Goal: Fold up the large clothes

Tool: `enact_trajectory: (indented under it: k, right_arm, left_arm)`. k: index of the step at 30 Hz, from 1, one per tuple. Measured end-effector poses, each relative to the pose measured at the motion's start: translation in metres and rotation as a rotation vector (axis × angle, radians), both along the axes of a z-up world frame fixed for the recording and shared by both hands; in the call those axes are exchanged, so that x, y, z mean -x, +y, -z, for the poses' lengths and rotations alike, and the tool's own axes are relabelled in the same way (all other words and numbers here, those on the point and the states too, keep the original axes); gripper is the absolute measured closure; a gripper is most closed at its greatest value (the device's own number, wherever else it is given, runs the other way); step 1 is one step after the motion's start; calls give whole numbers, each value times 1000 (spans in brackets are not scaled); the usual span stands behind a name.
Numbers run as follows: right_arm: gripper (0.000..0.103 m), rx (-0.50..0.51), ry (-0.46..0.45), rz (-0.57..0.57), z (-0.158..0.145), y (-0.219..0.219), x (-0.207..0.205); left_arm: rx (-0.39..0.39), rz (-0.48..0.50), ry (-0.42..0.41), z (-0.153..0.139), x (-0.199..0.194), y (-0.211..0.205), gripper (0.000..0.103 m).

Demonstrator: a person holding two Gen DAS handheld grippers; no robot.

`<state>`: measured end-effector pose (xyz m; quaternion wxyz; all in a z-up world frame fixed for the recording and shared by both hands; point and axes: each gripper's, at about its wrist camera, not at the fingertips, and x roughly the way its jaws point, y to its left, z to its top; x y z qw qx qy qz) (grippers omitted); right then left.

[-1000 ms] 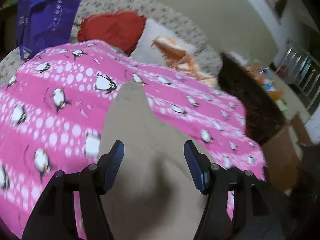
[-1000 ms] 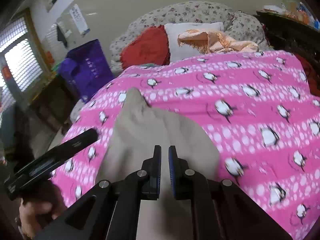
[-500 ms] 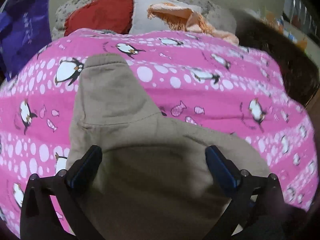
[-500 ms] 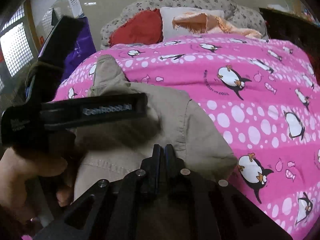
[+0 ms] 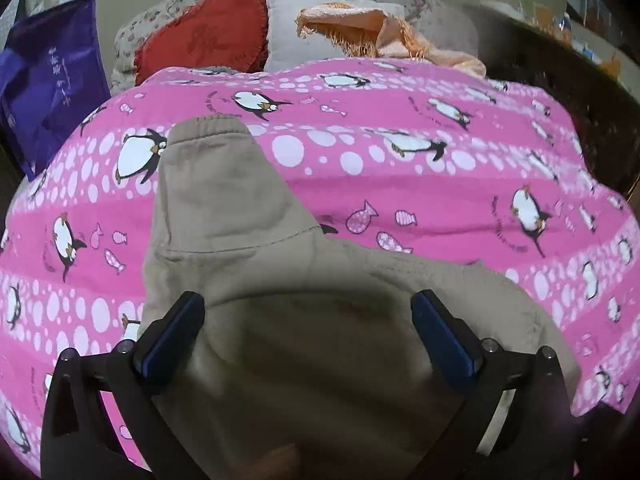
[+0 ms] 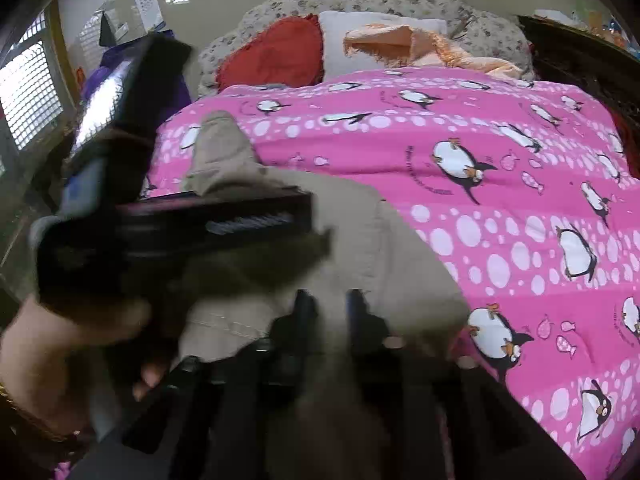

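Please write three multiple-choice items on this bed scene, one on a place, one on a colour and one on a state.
1. Where does the beige garment lie?
A. On the pink penguin blanket
B. On the red cushion
C. In the purple bag

2. What colour is the cushion beside the white pillow?
A. Green
B. Red
C. Yellow

3. How does the left gripper stand?
A. Shut on the blanket
B. Shut on a pillow
C. Wide open above the garment

Answers:
1 A: the beige cloth is spread on the penguin print.
2 B: a red cushion touches the white pillow at the head of the bed.
3 C: its blue pads stand far apart with beige cloth between them, neither pad pressing it.
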<state>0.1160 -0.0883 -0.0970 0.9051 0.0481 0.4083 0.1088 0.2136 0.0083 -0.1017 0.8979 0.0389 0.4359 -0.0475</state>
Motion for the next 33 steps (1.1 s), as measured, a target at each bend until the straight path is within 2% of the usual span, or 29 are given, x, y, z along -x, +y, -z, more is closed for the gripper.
enact_trajectory:
  k: [2,3,6,9,11,15,17,22,27,31,33]
  right_arm:
    - [48,-33,-2,-20,0,0,3]
    - [46,-48,15,-33,3,-1,2]
    - [45,-49,62,-84,11,-6,-4]
    - [46,-30,78,-57,-7,-13,3]
    - [46,-17,41,-33,-25,-22,17]
    - [45,53,13,-3,-48,-31,42]
    - [45,54,20,12,-54,-38,53]
    - [45,101,25,61,-65,-49,78]
    - [44,143,3,71,-73,-52,102]
    - [44,95,3,63,-78,-59,124]
    - [44,51,-21,32,-84,-62,142]
  left_arm:
    - [7,7,8,0,-1,2,0]
    - [13,8,10,0,-1,3,0]
    - [49,24,36,-10,3,9,0]
    - [55,-12,8,-38,26,26,0]
    - [51,-43,-28,-60,58,42,0]
    - [42,-47,-31,-80,114,63,0]
    - [48,-60,-21,-87,143,72,0]
    - [117,-73,-19,-92,209,84,0]
    - [107,-109,-24,-86,236,76,0]
    - [138,-145,44,-77,242,65,0]
    - [122,-143,69,-75,246,56,0]
